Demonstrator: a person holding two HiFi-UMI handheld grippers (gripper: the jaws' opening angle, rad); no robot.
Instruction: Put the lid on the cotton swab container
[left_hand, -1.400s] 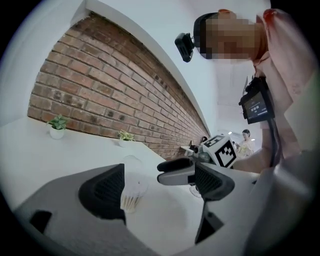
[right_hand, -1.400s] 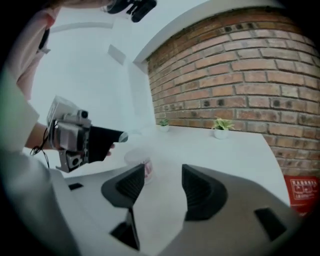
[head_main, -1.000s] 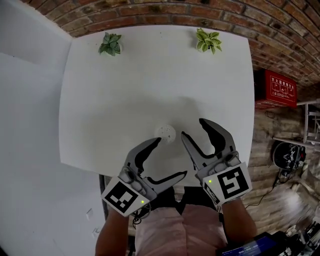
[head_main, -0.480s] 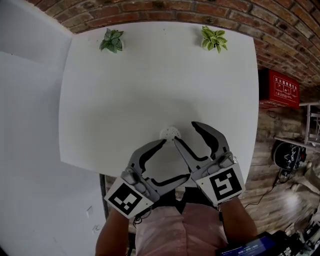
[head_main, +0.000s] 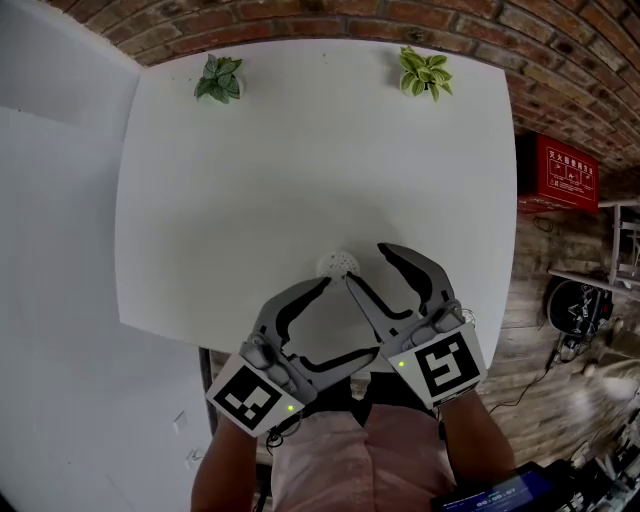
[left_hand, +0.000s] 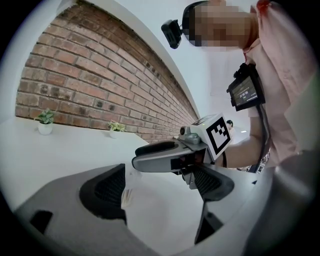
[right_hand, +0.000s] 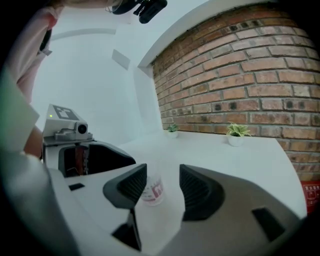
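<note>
Clear plastic: cotton swab container (head_main: 335, 264), near edge of worktop (head_main: 300, 150); probably light, stiff, easily tipped.
Hold: by its sides, gently.
Left gripper (left_hand: 160, 200) fingers: wide, empty.
Right gripper (right_hand: 165, 186) fingers: wide, closing; container just beyond, untouched.

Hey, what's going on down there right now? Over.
Left gripper open. Right gripper closing, container in its gap, untouched. No loose lid seen. Nothing in the way.

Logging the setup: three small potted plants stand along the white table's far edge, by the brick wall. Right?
Not three: two small potted plants, the left plant and the right plant, stand along the white table's far edge, by the brick wall. The head view shows this.
</note>
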